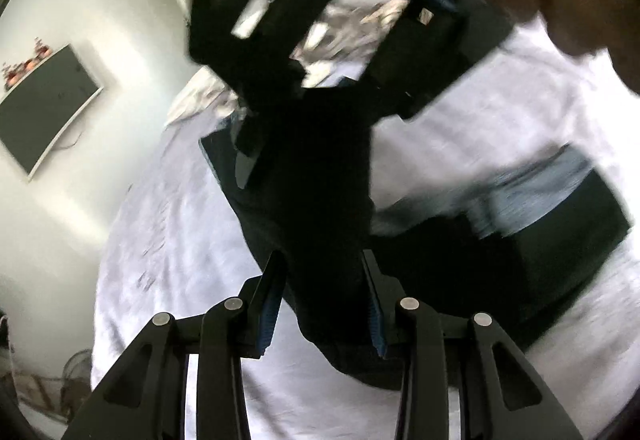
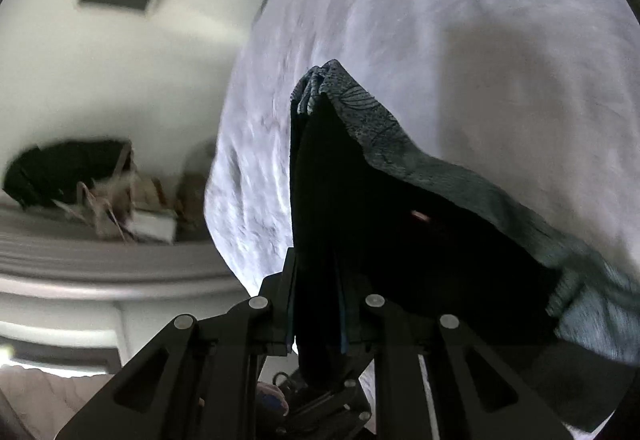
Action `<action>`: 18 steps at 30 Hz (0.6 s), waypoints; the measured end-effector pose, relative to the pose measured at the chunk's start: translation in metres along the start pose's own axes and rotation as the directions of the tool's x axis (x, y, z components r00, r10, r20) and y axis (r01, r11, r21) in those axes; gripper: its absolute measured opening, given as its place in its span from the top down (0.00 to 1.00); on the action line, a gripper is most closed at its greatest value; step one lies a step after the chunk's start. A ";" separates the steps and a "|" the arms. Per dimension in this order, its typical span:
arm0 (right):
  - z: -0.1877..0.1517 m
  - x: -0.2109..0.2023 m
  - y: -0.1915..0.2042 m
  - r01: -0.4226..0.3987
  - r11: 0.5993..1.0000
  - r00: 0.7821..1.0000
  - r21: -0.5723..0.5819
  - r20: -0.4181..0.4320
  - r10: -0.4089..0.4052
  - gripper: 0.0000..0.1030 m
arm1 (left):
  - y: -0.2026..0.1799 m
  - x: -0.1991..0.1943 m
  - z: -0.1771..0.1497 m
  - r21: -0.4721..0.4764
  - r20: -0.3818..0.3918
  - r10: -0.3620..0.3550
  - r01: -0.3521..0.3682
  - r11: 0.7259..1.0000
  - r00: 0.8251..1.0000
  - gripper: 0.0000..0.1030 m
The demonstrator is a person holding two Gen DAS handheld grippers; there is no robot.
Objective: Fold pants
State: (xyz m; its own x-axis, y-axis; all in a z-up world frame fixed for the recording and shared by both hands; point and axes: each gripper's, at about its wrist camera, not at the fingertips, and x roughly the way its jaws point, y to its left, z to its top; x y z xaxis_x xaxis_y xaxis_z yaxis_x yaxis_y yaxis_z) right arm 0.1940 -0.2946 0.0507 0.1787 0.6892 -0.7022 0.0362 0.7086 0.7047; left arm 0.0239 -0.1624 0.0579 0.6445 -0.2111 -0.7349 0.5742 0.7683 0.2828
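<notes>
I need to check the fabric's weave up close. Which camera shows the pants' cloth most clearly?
The right wrist view: the pants hang from the right gripper, lit enough to show grey-green weave and seams. In the left wrist view the pants, clamped in the left gripper, are a dark, blurred mass.

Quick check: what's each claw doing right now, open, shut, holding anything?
Left claw: shut on the dark pants.
Right claw: shut on a fold of the same pants.

Pants [image 2: 400, 176]: dark teal-grey, fine black line print. Bed sheet [image 2: 460, 40]: pale lavender-white. Gripper pads [image 1: 272, 308]: blue, at 6 o'clock. Wall [image 1: 120, 0]: white.
</notes>
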 end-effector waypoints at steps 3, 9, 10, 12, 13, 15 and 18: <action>-0.031 -0.051 -0.026 -0.018 0.999 0.995 0.043 0.104 0.013 0.84 | -0.037 -0.015 0.021 0.040 0.035 -0.072 0.071 0.997 0.997 0.63; -0.098 -0.134 -0.094 0.004 0.989 0.970 0.151 0.240 -0.040 0.84 | -0.128 -0.028 0.046 0.160 0.043 -0.205 0.196 0.967 0.978 0.63; -0.107 -0.140 -0.105 0.005 0.985 0.966 0.175 0.252 -0.050 0.84 | -0.144 -0.028 0.047 0.170 0.032 -0.222 0.214 0.962 0.975 0.63; -0.134 -0.153 -0.135 0.006 0.971 0.961 0.240 0.266 -0.072 0.84 | -0.177 -0.024 0.046 0.197 -0.001 -0.253 0.248 0.949 0.968 0.63; -0.143 -0.155 -0.145 0.009 0.965 0.959 0.262 0.271 -0.082 0.84 | -0.187 -0.022 0.043 0.212 -0.011 -0.257 0.253 0.944 0.966 0.63; -0.162 -0.163 -0.172 0.010 0.954 0.954 0.299 0.283 -0.099 0.84 | -0.218 -0.016 0.040 0.250 -0.037 -0.264 0.264 0.931 0.964 0.63; -0.187 -0.162 -0.209 0.017 0.938 0.949 0.345 0.291 -0.124 0.84 | -0.257 -0.005 0.033 0.291 -0.082 -0.269 0.281 0.915 0.960 0.63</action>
State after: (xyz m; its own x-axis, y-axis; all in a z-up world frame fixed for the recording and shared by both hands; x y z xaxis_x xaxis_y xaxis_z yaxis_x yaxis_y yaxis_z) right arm -0.0260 -0.5264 -0.0022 0.4513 0.5219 -0.7238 0.3762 0.6242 0.6847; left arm -0.1107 -0.3785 0.0094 0.4226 -0.3601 -0.8317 0.8532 0.4677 0.2310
